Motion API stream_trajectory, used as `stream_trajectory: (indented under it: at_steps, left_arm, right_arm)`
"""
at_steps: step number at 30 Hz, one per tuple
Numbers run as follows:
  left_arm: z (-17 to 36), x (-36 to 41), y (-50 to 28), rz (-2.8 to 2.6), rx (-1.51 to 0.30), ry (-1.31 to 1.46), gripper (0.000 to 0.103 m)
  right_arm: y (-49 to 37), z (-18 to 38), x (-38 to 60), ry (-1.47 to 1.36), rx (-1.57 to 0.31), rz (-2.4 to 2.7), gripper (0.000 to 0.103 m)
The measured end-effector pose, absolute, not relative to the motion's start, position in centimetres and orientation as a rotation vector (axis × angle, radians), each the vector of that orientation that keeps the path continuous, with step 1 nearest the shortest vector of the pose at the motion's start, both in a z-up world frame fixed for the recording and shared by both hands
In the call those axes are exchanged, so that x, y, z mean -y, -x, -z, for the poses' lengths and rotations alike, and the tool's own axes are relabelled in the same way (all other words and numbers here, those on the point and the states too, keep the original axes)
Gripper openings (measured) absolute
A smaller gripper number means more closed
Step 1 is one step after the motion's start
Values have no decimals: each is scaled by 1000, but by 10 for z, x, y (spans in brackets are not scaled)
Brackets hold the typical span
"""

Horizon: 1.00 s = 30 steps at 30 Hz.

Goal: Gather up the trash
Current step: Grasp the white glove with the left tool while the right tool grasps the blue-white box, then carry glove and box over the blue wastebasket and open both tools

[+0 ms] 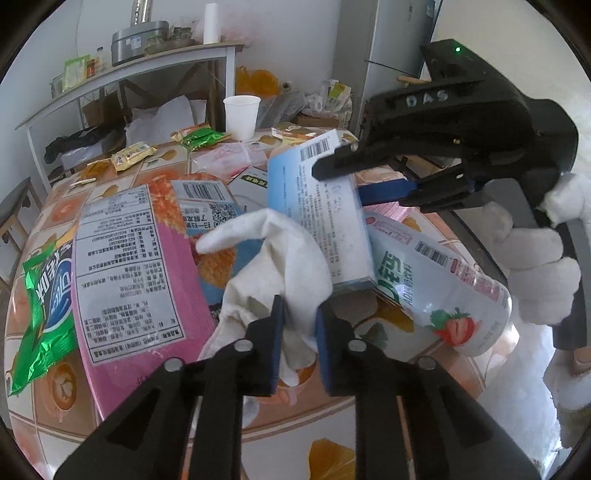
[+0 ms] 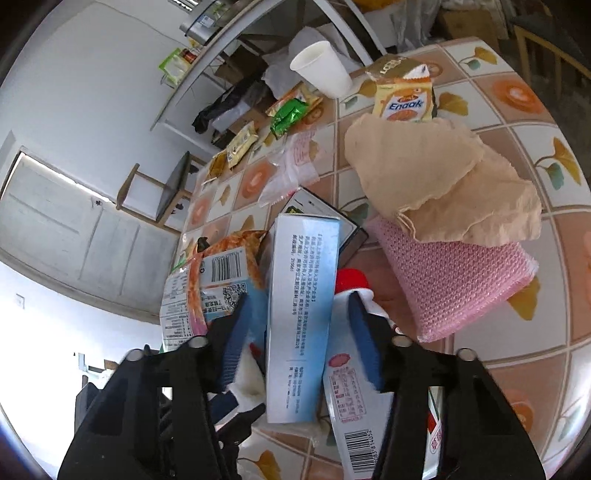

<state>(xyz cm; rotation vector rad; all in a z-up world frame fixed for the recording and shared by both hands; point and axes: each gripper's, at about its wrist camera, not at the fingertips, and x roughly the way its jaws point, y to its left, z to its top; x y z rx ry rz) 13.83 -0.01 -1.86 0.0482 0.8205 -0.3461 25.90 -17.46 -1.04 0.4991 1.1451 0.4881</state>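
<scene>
Table (image 1: pixel 280 446), tiled-look cover w/ orange flowers & yellow ginkgo leaves, fills centre of both views; in right wrist view bare tiles run 1 to 4 o'clock (image 2: pixel 517 122). Left wrist view: white-framed side shelf (image 1: pixel 155 61) at 10-11 o'clock, grey metal tin (image 1: pixel 138 40) on top, white paper roll (image 1: pixel 211 22) upright just beside it at 12. Orange plastic bag (image 1: pixel 256 81) behind table, approx 12. Fridge (image 1: pixel 388 44) at 1 o'clock. Black bag (image 1: pixel 81 138) under shelf, 10 o'clock. Right wrist view: white panelled door (image 2: pixel 74 229) at 9 o'clock, wooden stool (image 2: pixel 173 184) btwn door & table.
</scene>
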Motion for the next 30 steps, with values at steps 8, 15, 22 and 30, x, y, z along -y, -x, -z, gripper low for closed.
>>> stream_trajectory:
  at_steps: [8,15,22,30]
  left_arm:
    - [1,-10,-126,362,-791,2,9]
    - [-27,-24,-115,371,-718,51,9]
    - [-55,-34,-100,418,-635,115,9]
    - [-87,-33,-85,443,-559,115,9]
  right_arm:
    - [-250,-2,179,-525,-1103,-509,29]
    - [-235,-30,188,-533,-1014,-520,29]
    - [-217,-58,203,-553,-921,-544,29]
    - [-192,-81,230,-585,-822,-546,29]
